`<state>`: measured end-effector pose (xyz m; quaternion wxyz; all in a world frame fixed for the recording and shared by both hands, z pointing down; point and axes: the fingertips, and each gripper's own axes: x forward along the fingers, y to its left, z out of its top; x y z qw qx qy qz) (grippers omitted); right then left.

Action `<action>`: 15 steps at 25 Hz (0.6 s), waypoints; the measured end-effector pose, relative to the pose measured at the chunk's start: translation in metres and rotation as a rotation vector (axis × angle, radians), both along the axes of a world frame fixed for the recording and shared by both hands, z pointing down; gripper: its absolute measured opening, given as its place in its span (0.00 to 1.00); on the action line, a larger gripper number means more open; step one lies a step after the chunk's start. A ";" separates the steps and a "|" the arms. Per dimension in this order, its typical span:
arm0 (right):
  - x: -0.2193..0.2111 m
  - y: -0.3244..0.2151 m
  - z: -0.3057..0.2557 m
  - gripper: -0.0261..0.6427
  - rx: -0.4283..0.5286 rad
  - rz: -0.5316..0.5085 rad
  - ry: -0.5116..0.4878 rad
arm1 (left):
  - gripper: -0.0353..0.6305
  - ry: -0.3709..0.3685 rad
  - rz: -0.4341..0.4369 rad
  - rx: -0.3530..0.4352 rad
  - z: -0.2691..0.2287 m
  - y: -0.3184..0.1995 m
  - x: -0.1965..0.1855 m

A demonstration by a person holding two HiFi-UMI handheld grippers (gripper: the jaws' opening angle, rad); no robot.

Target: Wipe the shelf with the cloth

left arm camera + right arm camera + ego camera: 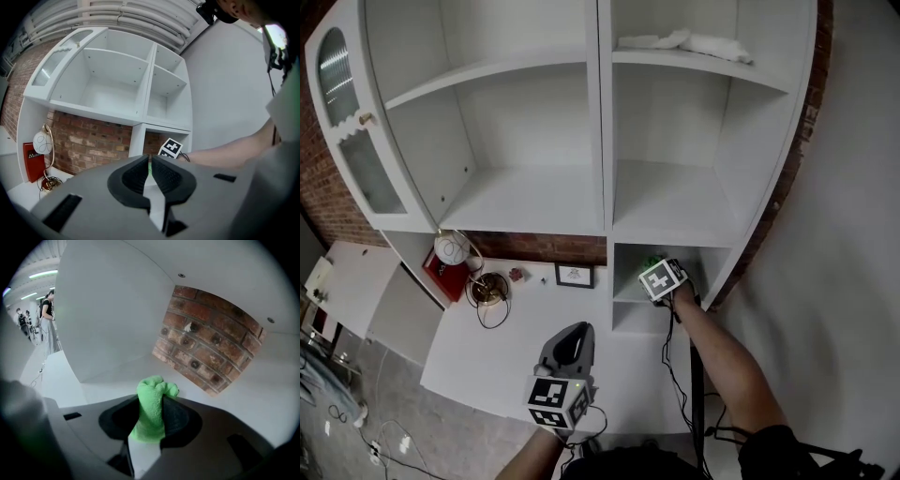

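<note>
A green cloth (152, 411) is pinched between the jaws of my right gripper (151, 404), bunched up past the tips. That gripper (664, 272) reaches into the small lower-right compartment (628, 291) of the white shelf unit (602, 141); a bit of green cloth (653, 261) shows beside its marker cube. The compartment has white walls and a brick back (206, 350). My left gripper (572, 347) hovers low over the white counter (487, 356), jaws shut with nothing between them (150, 169).
A white crumpled cloth (684, 41) lies on the upper right shelf. On the counter stand a lamp with a round shade (452, 248), a coiled cable (487, 289), a red box (442, 277) and a small framed picture (574, 275). The cabinet door (352, 122) hangs open at left.
</note>
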<state>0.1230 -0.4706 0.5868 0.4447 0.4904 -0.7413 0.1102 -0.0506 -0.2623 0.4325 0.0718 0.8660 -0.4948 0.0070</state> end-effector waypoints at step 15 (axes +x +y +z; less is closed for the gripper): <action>0.060 0.024 0.009 0.22 -0.116 0.002 0.499 | 0.08 0.026 0.073 0.017 -0.009 0.004 0.022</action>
